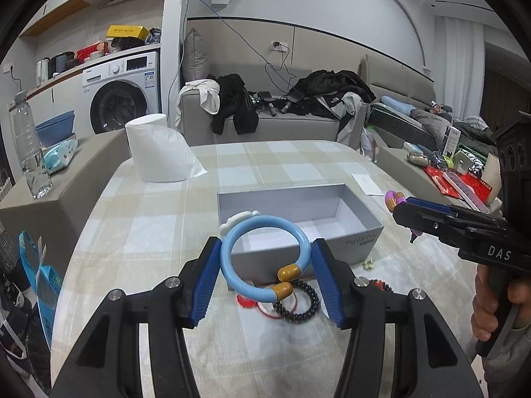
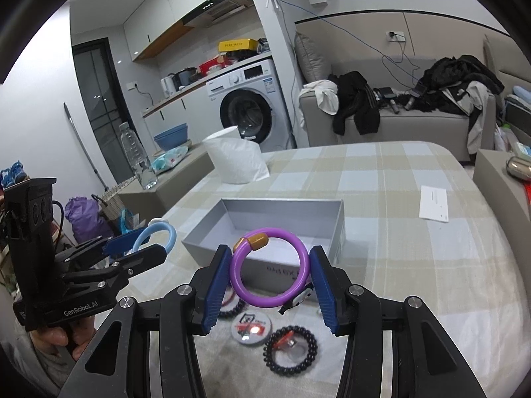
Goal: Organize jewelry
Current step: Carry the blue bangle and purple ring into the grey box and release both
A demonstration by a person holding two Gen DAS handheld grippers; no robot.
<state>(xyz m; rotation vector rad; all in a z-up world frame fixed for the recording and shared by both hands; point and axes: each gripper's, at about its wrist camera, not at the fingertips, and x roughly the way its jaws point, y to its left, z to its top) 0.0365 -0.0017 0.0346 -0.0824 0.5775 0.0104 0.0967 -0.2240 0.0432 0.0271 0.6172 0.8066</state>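
The grey box (image 1: 361, 232) on the checked tabletop (image 1: 166, 219) looks empty inside as far as both views show, so I judge the sorting barely begun: nothing has yet been laid in it. The left tongs (image 1: 265, 267) are clamped across a light blue bangle (image 1: 262, 255) with tan end caps and a white charm, held raised just in front of the box's near wall. The right tongs (image 2: 270, 273) likewise grip a purple bangle (image 2: 273, 267) with one tan cap, also lifted just short of the box's near wall, and a small dark-and-white charm hangs from its lower edge. Both bangles therefore seem ready to go in, each needing only to be carried over the near wall and let go. Still lying on the tabletop in front of the box are a black bead bracelet (image 2: 290, 348), a second dark bead bracelet (image 2: 232, 306) partly hidden behind the right tongs, a round badge (image 2: 250, 328) and some small red pieces I cannot identify. A tiny pale item (image 1: 367, 264) sits by the box's near corner.
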